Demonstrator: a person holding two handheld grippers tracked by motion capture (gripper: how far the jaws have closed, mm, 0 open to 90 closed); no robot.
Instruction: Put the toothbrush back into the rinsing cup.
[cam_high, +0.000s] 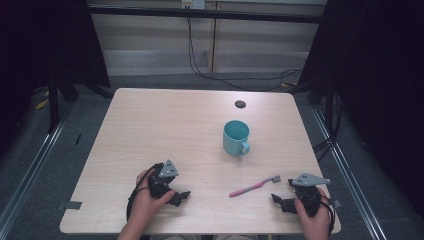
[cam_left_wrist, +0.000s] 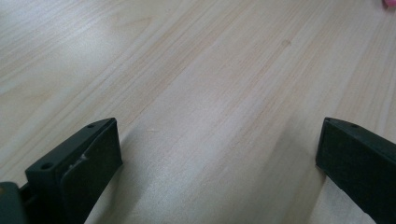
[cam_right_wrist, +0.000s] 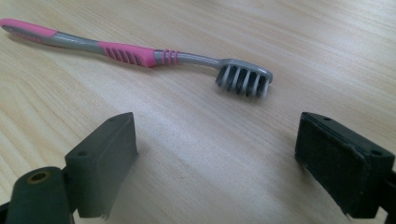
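A pink and grey toothbrush (cam_high: 253, 186) lies flat on the wooden table (cam_high: 165, 120), bristle head toward the right. Behind it stands a teal mug (cam_high: 235, 137), upright, its handle facing the front. My right gripper (cam_high: 278, 198) rests at the front right edge, held by a hand, just right of the brush head. In the right gripper view its jaws stand wide open and empty, with the toothbrush (cam_right_wrist: 140, 53) lying across the table a little beyond them. My left gripper (cam_high: 183, 196) lies at the front left in the other hand, jaws apart over bare wood (cam_left_wrist: 219, 116).
A small dark round spot (cam_high: 240, 104) sits on the table near its far edge. Cables (cam_high: 200, 65) trail on the floor behind the table. Dark frames and rails stand at both sides.
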